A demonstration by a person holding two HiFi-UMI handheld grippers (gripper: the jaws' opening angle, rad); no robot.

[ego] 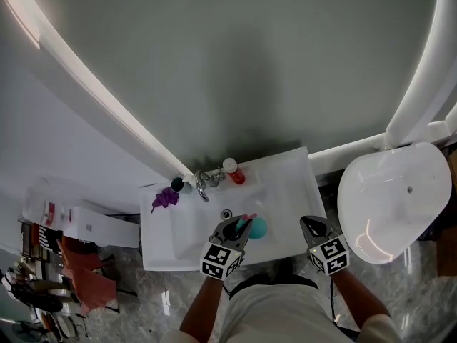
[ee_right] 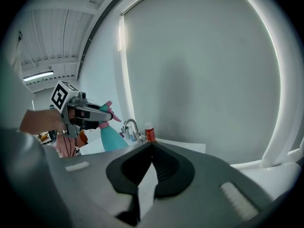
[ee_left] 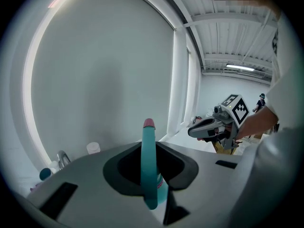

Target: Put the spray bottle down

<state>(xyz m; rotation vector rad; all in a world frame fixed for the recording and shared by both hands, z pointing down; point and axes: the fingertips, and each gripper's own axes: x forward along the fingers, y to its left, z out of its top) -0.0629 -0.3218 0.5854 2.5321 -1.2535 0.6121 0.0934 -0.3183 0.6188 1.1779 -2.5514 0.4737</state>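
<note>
Spray bottle (ego: 257, 228) held above the sink (ego: 289, 168) basin

The left gripper (ego: 239, 224) clamps the teal bottle's top over the bowl, near the front rim, well short of the faucet (ego: 202, 181) and red bottle (ego: 234, 172). The right gripper (ego: 312, 224), jaws together and empty, hovers over the bare right ledge.

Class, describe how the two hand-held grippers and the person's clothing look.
The left gripper and right gripper are grey with black jaw pads, tapering forward. Each carries a white cube with black square markers. The person wears a light top.
</note>
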